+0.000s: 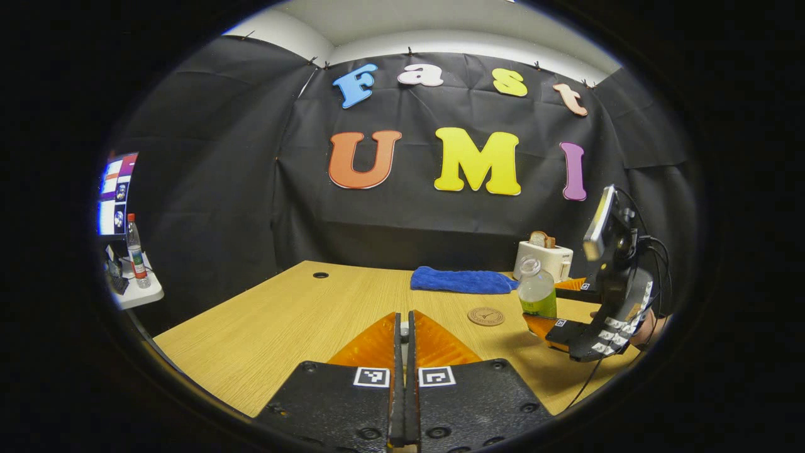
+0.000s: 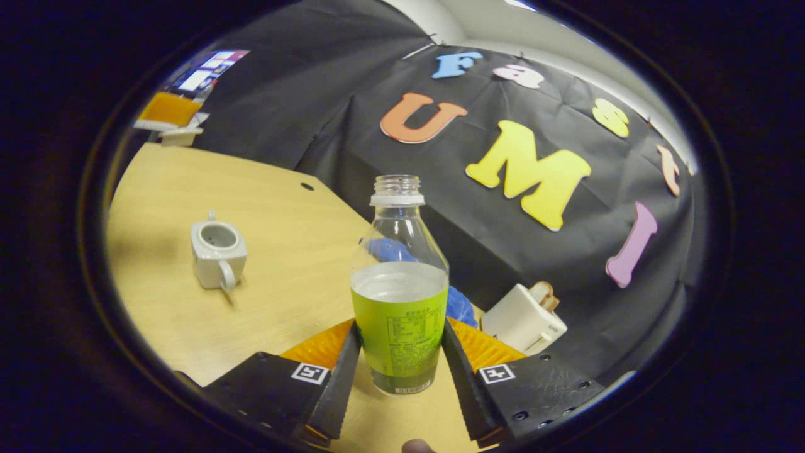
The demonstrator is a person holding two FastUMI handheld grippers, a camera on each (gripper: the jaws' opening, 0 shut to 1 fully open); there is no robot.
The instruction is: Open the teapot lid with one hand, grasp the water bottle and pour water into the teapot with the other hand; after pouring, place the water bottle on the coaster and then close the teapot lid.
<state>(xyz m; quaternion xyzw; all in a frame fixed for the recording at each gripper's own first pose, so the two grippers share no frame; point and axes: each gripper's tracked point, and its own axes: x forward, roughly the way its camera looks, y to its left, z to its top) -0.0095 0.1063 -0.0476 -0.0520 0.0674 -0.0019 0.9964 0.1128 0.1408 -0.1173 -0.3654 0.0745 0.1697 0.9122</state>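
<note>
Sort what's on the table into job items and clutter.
Job items: clear plastic water bottle with green label, white ceramic teapot, round brown coaster.
Clutter: blue folded cloth, white toaster holding bread.

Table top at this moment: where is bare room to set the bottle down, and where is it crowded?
Bare wood lies between the teapot and the water bottle, and around the coaster. The table's far right corner is crowded: blue cloth, toaster, right gripper.

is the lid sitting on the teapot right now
No: in the right gripper view the teapot stands on the table with its top open, and you can see down into it.
</note>
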